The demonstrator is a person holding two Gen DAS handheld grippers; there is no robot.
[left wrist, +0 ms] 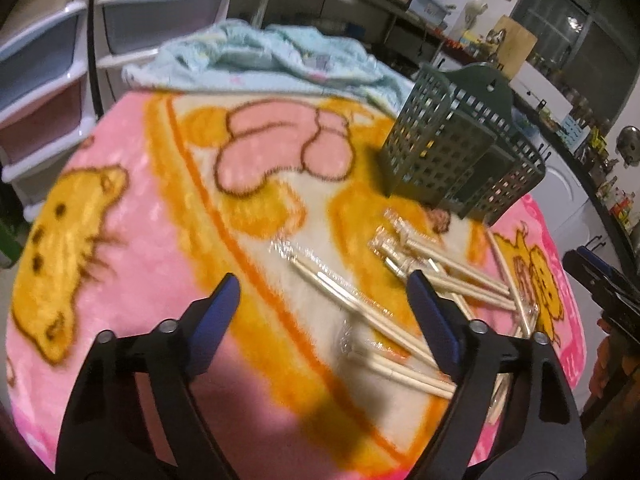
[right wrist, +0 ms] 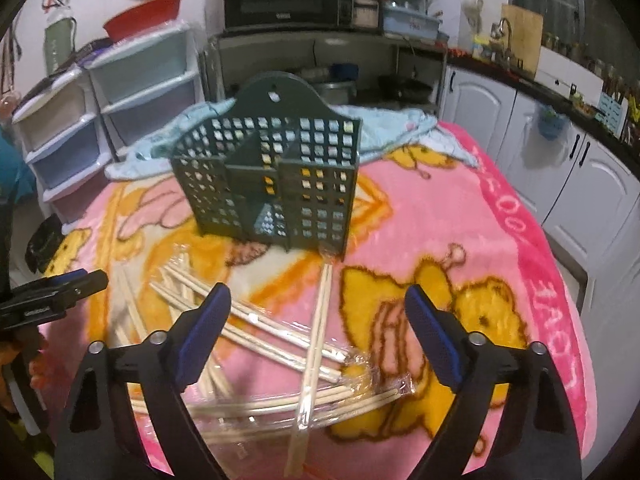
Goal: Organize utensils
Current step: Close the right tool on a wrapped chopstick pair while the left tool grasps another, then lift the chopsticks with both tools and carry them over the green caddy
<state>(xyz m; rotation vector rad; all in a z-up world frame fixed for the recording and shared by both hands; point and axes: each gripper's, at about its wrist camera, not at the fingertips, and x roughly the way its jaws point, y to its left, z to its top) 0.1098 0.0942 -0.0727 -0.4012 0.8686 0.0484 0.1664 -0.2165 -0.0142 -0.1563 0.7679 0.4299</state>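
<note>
Pink cartoon blanket is pretty much untouched so far; wrapped chopsticks are all left scattered near the empty green caddy. Nothing's been picked up yet; left gripper and right gripper are both seen spread apart, gripping nothing.

Left wrist view: looks obliquely down from close above the pink blanket, facing the green basket from its left. Right wrist view: faces the basket head-on from close by. Both share the basket and wrapped chopsticks.
</note>
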